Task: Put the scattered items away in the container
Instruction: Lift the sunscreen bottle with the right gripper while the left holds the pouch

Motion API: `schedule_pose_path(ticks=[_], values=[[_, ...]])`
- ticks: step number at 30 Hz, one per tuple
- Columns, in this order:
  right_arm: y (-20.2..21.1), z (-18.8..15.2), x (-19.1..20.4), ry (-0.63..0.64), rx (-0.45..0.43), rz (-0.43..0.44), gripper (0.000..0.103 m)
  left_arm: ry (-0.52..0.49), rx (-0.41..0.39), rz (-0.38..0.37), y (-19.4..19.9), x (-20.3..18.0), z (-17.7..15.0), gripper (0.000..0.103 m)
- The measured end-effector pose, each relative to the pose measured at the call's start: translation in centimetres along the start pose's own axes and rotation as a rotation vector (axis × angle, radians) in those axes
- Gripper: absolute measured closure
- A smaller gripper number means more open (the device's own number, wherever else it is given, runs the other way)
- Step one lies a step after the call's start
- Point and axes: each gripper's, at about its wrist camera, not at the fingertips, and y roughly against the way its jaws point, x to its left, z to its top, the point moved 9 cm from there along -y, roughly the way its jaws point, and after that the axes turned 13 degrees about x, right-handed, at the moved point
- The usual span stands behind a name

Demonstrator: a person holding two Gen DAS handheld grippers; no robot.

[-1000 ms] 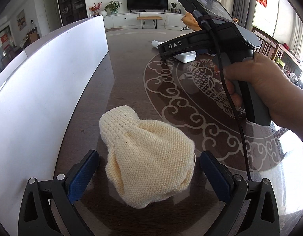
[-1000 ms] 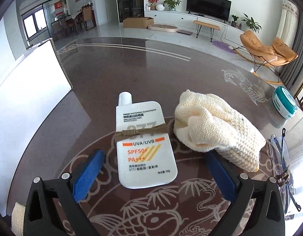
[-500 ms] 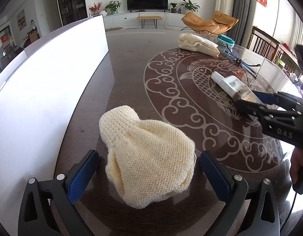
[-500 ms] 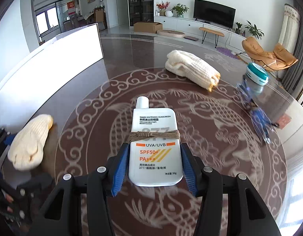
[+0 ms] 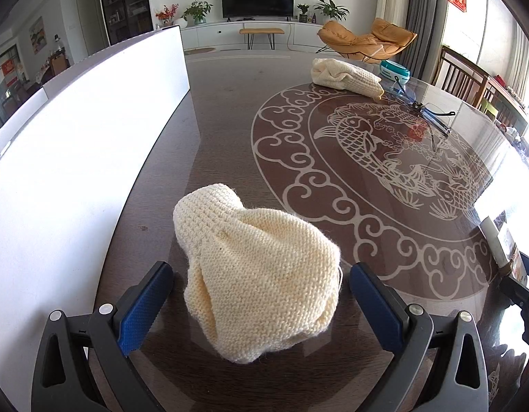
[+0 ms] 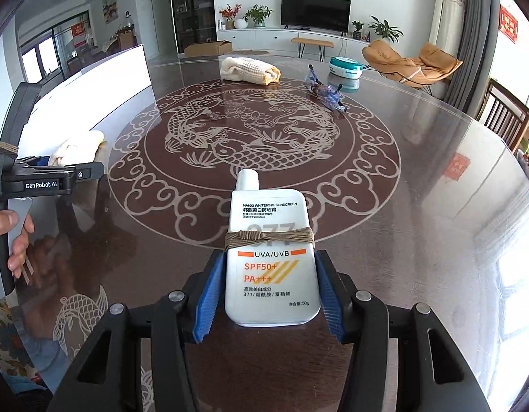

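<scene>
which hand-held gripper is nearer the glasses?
Right. The right hand-held gripper, shut on the sunscreen, faces the glasses across the table's fish pattern. The left hand-held gripper sits open around a knit piece by the white container, farther off.

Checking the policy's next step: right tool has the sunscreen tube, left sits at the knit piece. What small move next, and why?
Probably carry the sunscreen tube toward the white container at the table's left. The right tool has its pads pressed on both sides of the tube, so the grasp looks done. The left tool is open around the cream knit piece without touching it, so it can wait.
</scene>
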Motion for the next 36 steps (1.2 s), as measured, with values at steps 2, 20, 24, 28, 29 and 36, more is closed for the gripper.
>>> schedule_pose_path(ticks=[2,20,24,28,29,36], values=[[-0.1,0.2,0.2,0.001,0.0,0.004,0.048,0.0,0.0,0.0,0.0,0.0,0.0,0.0],[-0.8,0.3,-0.5,-0.017,0.024,-0.011,0.019,-0.01,-0.001,-0.008,-0.2,-0.4,0.6,0.009],[-0.8,0.3,-0.5,-0.017,0.024,-0.011,0.019,-0.062,-0.048,-0.041,0.8,-2.4,0.7,0.044],[-0.8,0.3,-0.5,-0.016,0.025,-0.009,0.018,-0.167,-0.05,-0.102,1.8,-6.6,-1.4,0.045],[-0.8,0.3,-0.5,-0.016,0.025,-0.009,0.018,-0.202,-0.049,-0.111,2.0,-7.6,-2.4,0.045],[-0.8,0.3,-0.5,-0.016,0.025,-0.009,0.018,-0.274,-0.057,-0.131,3.1,-9.9,-5.5,0.04]])
